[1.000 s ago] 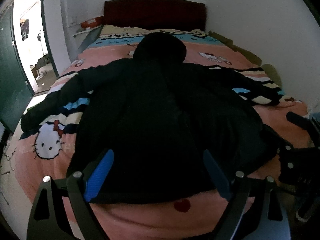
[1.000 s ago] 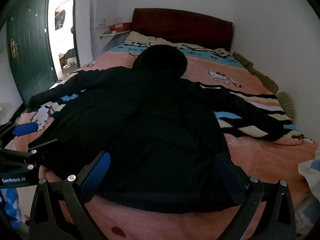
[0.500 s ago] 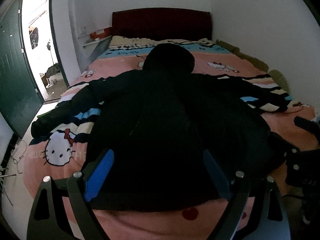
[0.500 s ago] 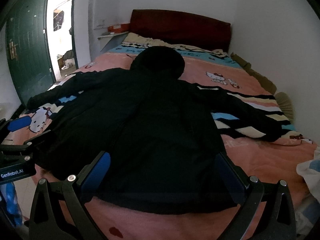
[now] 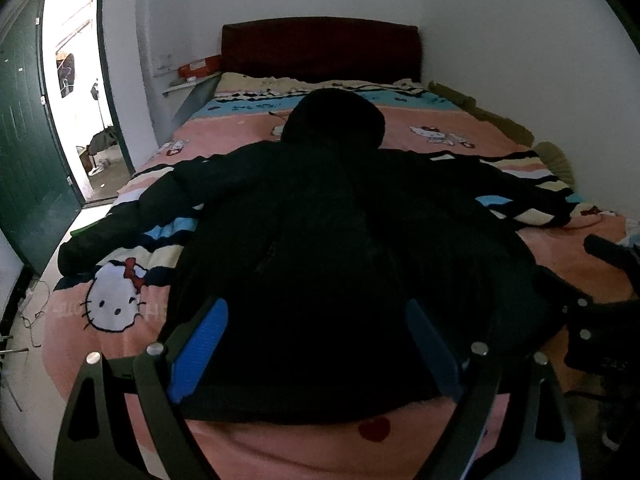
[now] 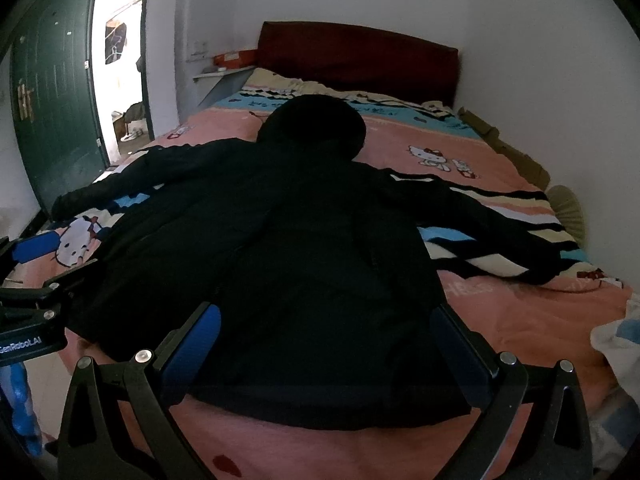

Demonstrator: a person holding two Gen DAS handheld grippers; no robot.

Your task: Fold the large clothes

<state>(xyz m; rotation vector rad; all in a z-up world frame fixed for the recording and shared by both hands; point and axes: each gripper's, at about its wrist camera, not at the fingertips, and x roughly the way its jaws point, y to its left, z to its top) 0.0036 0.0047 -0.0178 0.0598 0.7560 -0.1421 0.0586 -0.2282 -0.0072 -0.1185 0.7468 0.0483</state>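
Observation:
A large black hooded jacket (image 5: 328, 232) lies spread flat on the bed, hood towards the headboard, sleeves out to both sides. It also shows in the right wrist view (image 6: 288, 248). My left gripper (image 5: 316, 344) is open and empty, held above the jacket's hem. My right gripper (image 6: 328, 344) is open and empty, also above the hem, further right. The right gripper shows at the right edge of the left wrist view (image 5: 592, 308). The left gripper shows at the left edge of the right wrist view (image 6: 36, 280).
The bed has a pink cartoon-cat cover (image 5: 116, 300) and a dark red headboard (image 5: 320, 48). A green door (image 6: 52, 92) stands open at left, beside a small wall shelf (image 5: 188, 80). White walls stand behind and at right. White cloth (image 6: 616, 344) lies at right.
Both grippers have pulled back and up a little, so more of the room and headboard shows. The jacket has not moved. Both grippers stay open.

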